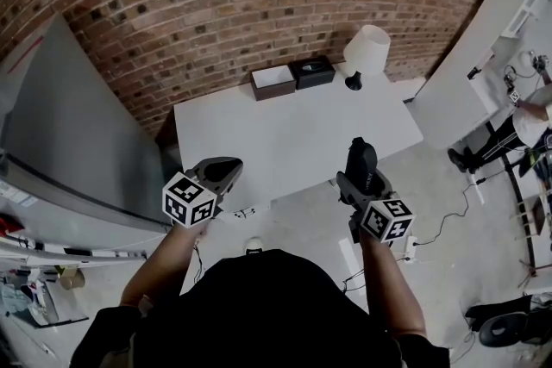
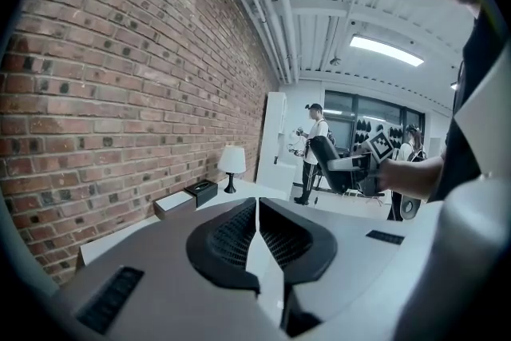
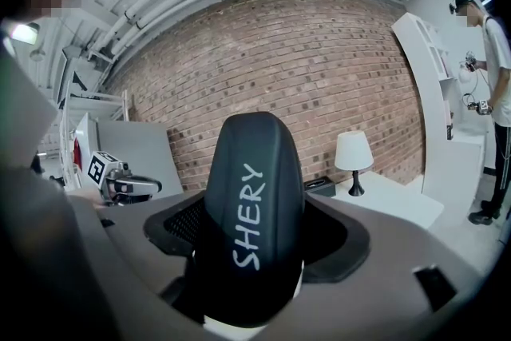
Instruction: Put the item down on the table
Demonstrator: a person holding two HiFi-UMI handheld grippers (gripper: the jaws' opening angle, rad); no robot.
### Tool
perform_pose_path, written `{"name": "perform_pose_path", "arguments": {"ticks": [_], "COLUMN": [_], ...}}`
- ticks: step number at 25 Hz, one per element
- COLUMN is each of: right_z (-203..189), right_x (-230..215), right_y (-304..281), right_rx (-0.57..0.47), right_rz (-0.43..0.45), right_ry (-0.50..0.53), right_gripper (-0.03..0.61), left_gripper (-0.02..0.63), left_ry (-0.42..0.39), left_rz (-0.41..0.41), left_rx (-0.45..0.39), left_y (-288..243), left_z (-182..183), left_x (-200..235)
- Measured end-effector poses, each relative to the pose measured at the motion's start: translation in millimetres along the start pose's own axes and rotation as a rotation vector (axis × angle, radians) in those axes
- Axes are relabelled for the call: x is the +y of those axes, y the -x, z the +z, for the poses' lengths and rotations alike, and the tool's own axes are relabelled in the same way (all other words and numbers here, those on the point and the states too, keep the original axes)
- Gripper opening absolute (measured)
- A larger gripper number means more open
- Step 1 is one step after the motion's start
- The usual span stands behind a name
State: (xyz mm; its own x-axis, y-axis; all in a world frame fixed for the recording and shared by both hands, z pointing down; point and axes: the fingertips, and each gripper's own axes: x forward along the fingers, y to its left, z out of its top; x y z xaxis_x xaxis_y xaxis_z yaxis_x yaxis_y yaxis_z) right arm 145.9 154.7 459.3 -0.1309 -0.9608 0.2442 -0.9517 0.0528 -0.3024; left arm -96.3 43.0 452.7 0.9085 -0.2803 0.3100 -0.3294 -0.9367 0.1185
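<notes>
A black oblong case (image 3: 254, 227) with "SHERY" in white letters stands upright between the jaws of my right gripper (image 1: 360, 152), which is shut on it. In the head view the case (image 1: 361, 159) hangs over the near right part of the white table (image 1: 285, 134), above its surface. My left gripper (image 1: 226, 171) is held at the table's near left edge. In the left gripper view its pads (image 2: 239, 231) meet with nothing between them, so the left gripper (image 2: 257, 212) is shut.
A white-shaded lamp (image 1: 366, 49), a black box (image 1: 312, 70) and a white-topped box (image 1: 273, 81) stand along the table's far edge by the brick wall (image 1: 216, 4). A grey panel (image 1: 78, 134) is left, a white shelf unit (image 1: 483, 47) right. Cables (image 1: 448, 220) lie on the floor.
</notes>
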Motion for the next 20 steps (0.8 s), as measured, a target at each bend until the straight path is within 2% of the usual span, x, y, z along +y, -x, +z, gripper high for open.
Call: {"name": "perform_pose_path", "arguments": {"ticks": [20], "right_z": [13.1], "right_x": [-6.9], "right_y": [-68.7], "right_rx": [-0.006], "right_rz": [-0.055], "right_ry": [-0.018], "right_gripper": [0.359], "left_gripper": [0.028], "left_ry": [-0.013], "left_rz": [-0.056], "left_rx": [-0.003], "left_y": [-29.3], "left_z": [18.5], "left_x": [79.0]}}
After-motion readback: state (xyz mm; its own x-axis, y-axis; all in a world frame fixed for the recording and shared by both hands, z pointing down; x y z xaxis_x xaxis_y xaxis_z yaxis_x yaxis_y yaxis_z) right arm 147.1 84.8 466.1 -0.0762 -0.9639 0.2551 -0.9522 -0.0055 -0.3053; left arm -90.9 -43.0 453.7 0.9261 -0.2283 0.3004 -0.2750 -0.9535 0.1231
